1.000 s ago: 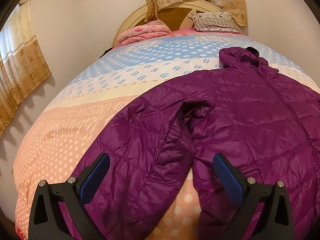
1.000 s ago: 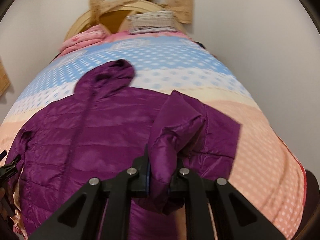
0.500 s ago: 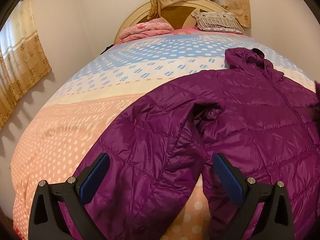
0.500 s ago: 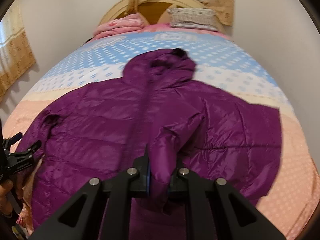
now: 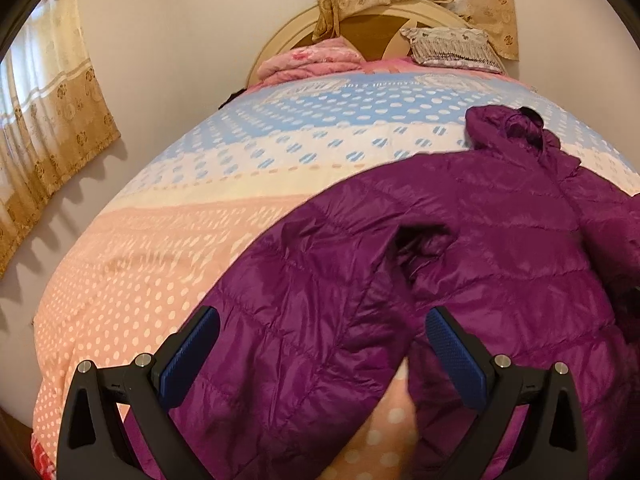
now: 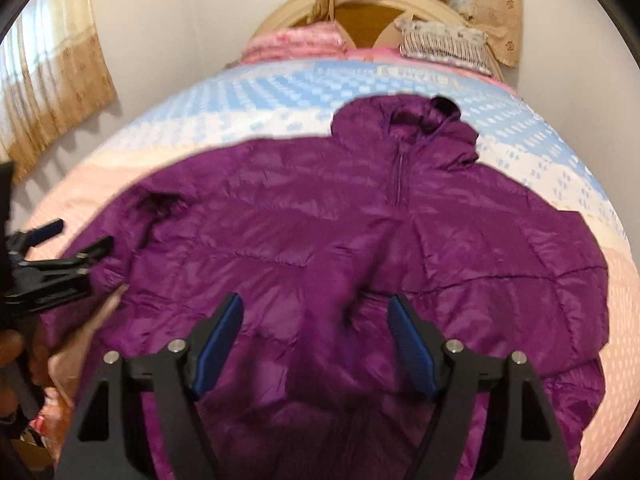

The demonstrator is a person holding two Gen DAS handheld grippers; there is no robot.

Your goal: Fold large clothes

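Note:
A purple quilted hooded jacket (image 5: 500,248) lies front up on the bed, hood (image 5: 508,128) toward the headboard. It fills the right wrist view (image 6: 320,240). Its left sleeve (image 5: 304,320) stretches down between the fingers of my left gripper (image 5: 324,348), which is open and empty above it. The right sleeve (image 6: 336,292) lies folded across the jacket's body. My right gripper (image 6: 316,336) is open just above that sleeve. The left gripper also shows at the left edge of the right wrist view (image 6: 60,248).
The bed has a dotted quilt (image 5: 200,240) in blue, cream and peach bands. A pink folded blanket (image 5: 312,60) and a grey pillow (image 5: 452,46) lie at the round headboard (image 5: 360,24). Curtains (image 5: 44,128) hang on the left wall.
My right gripper carried the right sleeve leftward across the jacket, then opened and let it go. My left gripper stayed open and shifted slightly left.

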